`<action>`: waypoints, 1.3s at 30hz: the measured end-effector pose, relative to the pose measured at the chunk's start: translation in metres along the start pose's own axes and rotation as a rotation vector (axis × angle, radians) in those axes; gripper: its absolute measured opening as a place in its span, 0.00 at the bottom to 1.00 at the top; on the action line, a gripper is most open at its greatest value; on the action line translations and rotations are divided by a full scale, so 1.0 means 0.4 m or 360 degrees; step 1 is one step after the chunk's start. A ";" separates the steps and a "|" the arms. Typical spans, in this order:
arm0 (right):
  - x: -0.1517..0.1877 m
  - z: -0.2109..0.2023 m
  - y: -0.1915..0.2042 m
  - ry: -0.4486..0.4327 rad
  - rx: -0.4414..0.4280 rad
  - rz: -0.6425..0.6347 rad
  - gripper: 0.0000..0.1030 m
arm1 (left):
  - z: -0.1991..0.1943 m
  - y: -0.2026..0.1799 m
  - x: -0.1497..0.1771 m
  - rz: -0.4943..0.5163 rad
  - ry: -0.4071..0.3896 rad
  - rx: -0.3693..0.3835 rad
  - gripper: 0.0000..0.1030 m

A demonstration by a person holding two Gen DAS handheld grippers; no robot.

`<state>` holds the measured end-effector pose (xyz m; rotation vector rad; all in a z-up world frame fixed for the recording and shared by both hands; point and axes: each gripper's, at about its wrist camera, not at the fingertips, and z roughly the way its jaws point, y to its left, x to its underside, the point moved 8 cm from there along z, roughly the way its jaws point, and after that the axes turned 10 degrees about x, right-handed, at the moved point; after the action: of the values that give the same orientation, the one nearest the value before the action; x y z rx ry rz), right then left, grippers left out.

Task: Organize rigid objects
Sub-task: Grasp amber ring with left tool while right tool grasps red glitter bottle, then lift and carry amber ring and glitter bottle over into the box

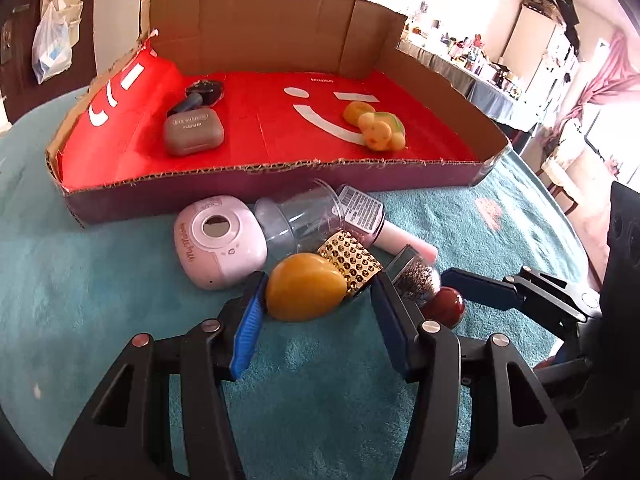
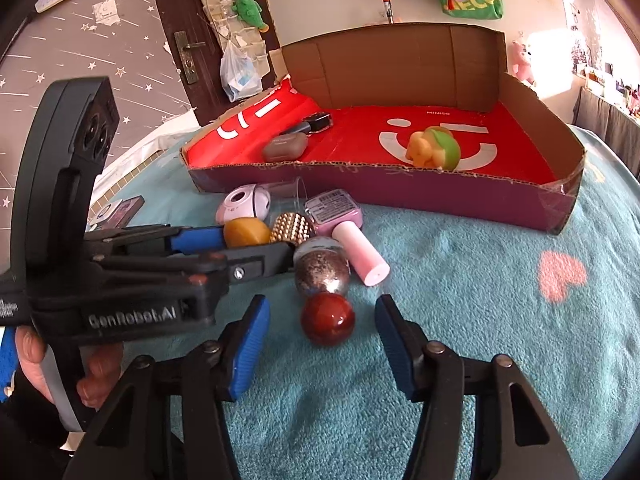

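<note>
So we had the left tool (image 1: 318, 308) spread wide with its blue pads on either side of the smooth yellow egg-shaped stone (image 1: 305, 286). The left pad sat right against the stone, while the right pad stood a bit off it, so nothing was squeezed. The stone lay on the teal fuzzy cover of the table (image 1: 100, 280), in a little heap with the rest of the stuff: the pale pink rounded mini camera (image 1: 219, 243) just to its left, the clear plastic cup (image 1: 298, 220) lying on its side behind it, and the gold studded piece (image 1: 350, 262) touching its far right edge.

Our right tool (image 2: 322, 340) was wide open too, empty, with the glossy dark red ball (image 2: 328, 319) sitting between its fingers but touching neither. Just past the ball lay the silver glittery bottle (image 2: 322, 274), and beside that the pink bottle with the barcode label (image 2: 344, 220), both on their sides.

Behind the pile stood the shallow cardboard tray with the red smiley lining (image 1: 256, 188). It already held the grey oblong case (image 1: 193, 133) and a dark item we couldn't make out (image 1: 204, 90) on the left, and the yellow and green rubber toy (image 1: 376, 126) on the right.
</note>
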<state>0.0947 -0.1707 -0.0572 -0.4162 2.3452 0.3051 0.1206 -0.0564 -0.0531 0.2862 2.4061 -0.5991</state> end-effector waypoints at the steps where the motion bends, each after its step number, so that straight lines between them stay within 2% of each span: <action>1: -0.001 0.002 0.001 0.0000 -0.0002 0.0000 0.56 | 0.002 0.004 -0.002 -0.0021 0.0000 0.0037 0.50; 5: -0.007 0.012 0.005 -0.0002 0.0001 -0.0010 0.55 | 0.011 0.010 -0.013 -0.0067 -0.0026 0.0166 0.49; 7: -0.010 0.015 0.005 -0.0004 0.0008 -0.0015 0.53 | 0.011 0.000 -0.013 -0.0036 -0.0022 0.0148 0.46; 10: -0.011 0.016 0.001 -0.0001 -0.0001 0.0003 0.52 | 0.008 -0.023 0.002 0.0060 0.0002 0.0091 0.35; 14: -0.005 0.014 0.001 -0.0003 0.0004 -0.0012 0.52 | -0.021 -0.028 0.028 0.0062 0.0009 0.0175 0.35; 19: 0.001 0.013 0.022 -0.0013 0.0069 -0.0130 0.53 | -0.064 0.027 0.067 0.0070 0.0008 0.0056 0.35; 23: -0.010 0.019 0.005 -0.0004 0.0028 -0.0057 0.53 | -0.074 0.049 0.071 0.0046 -0.0017 0.0031 0.35; 26: -0.021 0.027 -0.003 0.0015 0.0015 -0.0001 0.52 | -0.067 0.035 0.077 0.0135 -0.0023 -0.0068 0.35; 29: -0.026 0.038 0.002 0.0022 0.0079 -0.0029 0.46 | -0.065 0.021 0.089 0.0236 -0.0052 -0.0199 0.35; 31: -0.027 0.043 0.006 0.0015 0.0157 -0.0072 0.36 | -0.066 0.012 0.093 0.0274 -0.0074 -0.0253 0.34; 32: -0.026 0.042 0.009 0.0011 0.0178 -0.0088 0.32 | -0.069 0.011 0.095 0.0281 -0.0080 -0.0262 0.33; 35: -0.028 0.043 0.011 0.0025 0.0196 -0.0096 0.32 | -0.079 0.007 0.102 0.0290 -0.0093 -0.0247 0.33; 39: -0.030 0.031 0.006 0.0041 0.0139 -0.0050 0.32 | -0.098 0.004 0.100 0.0283 -0.0098 -0.0219 0.33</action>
<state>0.1097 -0.1619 -0.0572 -0.4165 2.3646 0.1827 0.0694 -0.0339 -0.0516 0.4111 2.3191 -0.3554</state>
